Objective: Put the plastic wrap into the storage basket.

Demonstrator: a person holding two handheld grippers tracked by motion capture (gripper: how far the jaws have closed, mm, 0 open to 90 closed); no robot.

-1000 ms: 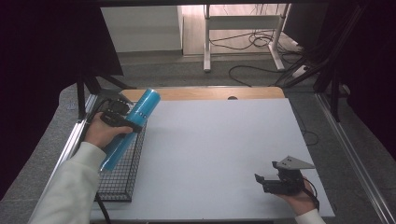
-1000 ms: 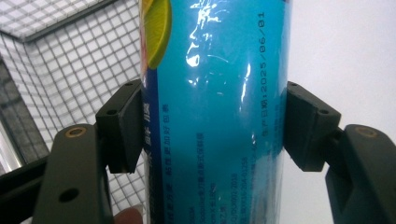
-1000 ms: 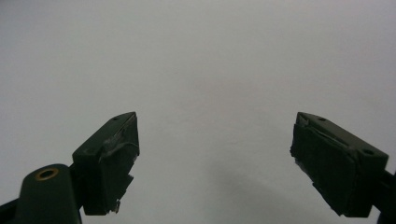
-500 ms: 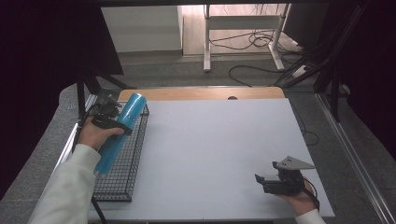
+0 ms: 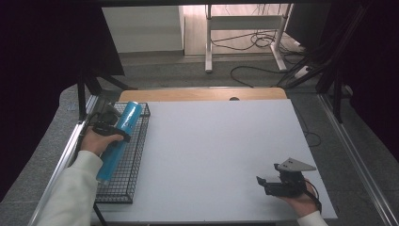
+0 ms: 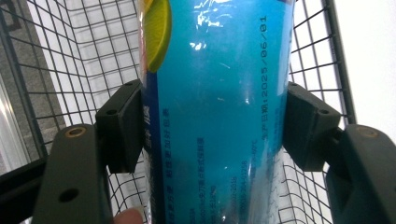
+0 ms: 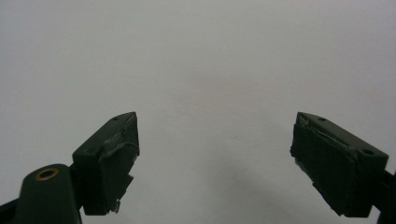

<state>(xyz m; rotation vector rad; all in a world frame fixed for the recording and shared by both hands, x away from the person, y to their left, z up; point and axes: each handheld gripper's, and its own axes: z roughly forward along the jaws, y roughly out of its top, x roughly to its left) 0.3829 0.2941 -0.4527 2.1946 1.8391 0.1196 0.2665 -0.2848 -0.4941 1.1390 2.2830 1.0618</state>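
**rig_op:** Blue can [image 5: 118,140], that's the thing I'm dealing with. My left gripper [image 6: 212,126] is pinching it right now, one black jaw pressing on each side of the body. In the left gripper view I'm reading a printed date running up the label, plus a slice of lime artwork near the top.

**benchwatch:** Where's it sitting, in the basket already?

**rig_op:** It's lying lengthwise over the black wire basket [image 5: 133,174] at the left edge of the white table [image 5: 211,150], far end pointing away from me. From above I can't tell if it's touching the mesh or hanging just over it. The left gripper view is showing basket wire behind the can on both sides, so it's inside the basket's outline.

**benchwatch:** And the other hand?

**rig_op:** The right gripper [image 5: 269,184] is resting low near the front right corner of the table, well apart from the can. Its jaws are standing wide apart with nothing between them; the right gripper view is looking along them at bare white tabletop. The grey three-cornered plate [image 5: 295,165] is sitting on top of it.
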